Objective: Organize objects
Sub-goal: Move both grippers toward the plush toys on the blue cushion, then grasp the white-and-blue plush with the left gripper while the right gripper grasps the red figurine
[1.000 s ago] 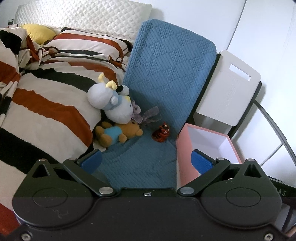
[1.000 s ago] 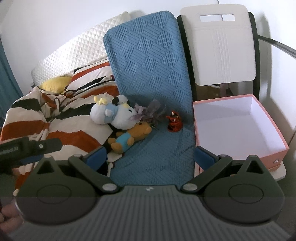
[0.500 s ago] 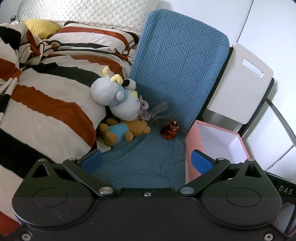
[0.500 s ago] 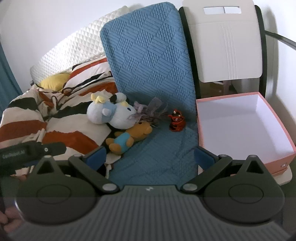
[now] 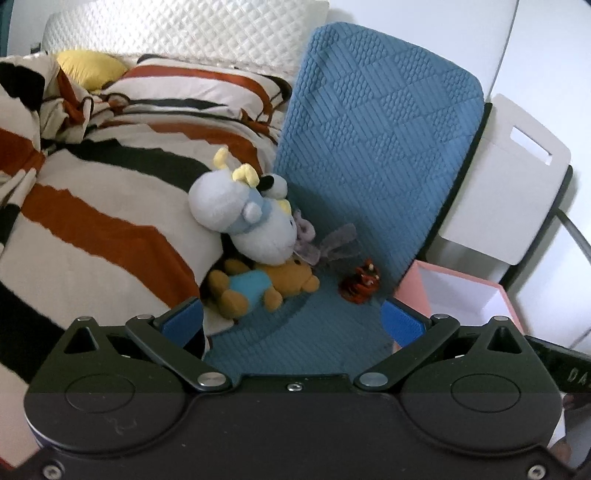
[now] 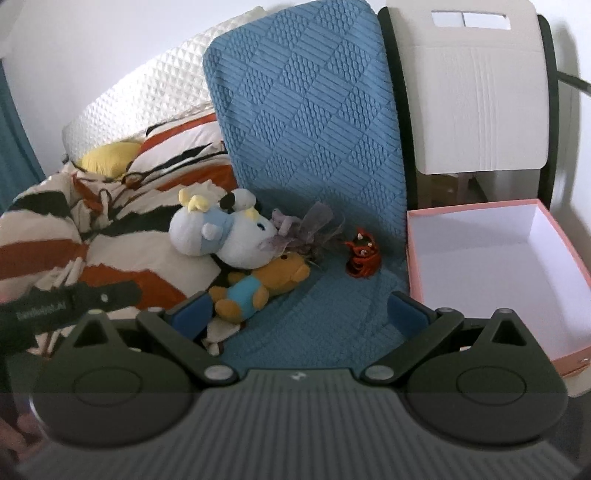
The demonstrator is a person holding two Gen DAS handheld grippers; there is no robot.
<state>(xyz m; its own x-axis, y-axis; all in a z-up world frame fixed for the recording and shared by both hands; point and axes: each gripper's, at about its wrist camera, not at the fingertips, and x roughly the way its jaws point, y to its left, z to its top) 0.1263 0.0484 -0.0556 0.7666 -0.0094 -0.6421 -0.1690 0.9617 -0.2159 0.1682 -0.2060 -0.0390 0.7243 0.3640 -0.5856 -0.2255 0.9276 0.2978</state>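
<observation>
A white-and-blue plush cow (image 5: 243, 218) (image 6: 221, 236) lies on a blue quilted mat (image 5: 295, 343) (image 6: 332, 321), on top of a brown bear in a blue shirt (image 5: 258, 288) (image 6: 255, 288). A grey-purple ribbon toy (image 5: 332, 243) (image 6: 306, 232) and a small red tiger figure (image 5: 360, 284) (image 6: 362, 256) sit beside them. An open pink box (image 5: 461, 291) (image 6: 495, 273) stands at the right, nothing in it. My left gripper (image 5: 291, 317) and right gripper (image 6: 299, 306) are both open and empty, short of the toys.
A striped duvet (image 5: 92, 221) (image 6: 55, 236) is heaped at the left, with a yellow pillow (image 5: 92, 66) and a white quilted headboard (image 5: 177, 29) behind. A white chair back (image 6: 476, 92) stands behind the box. The left gripper's body (image 6: 55, 306) shows in the right wrist view.
Both grippers have moved closer to the toys, so these look larger and nearer. The toys and box have not moved. Both grippers stay open.
</observation>
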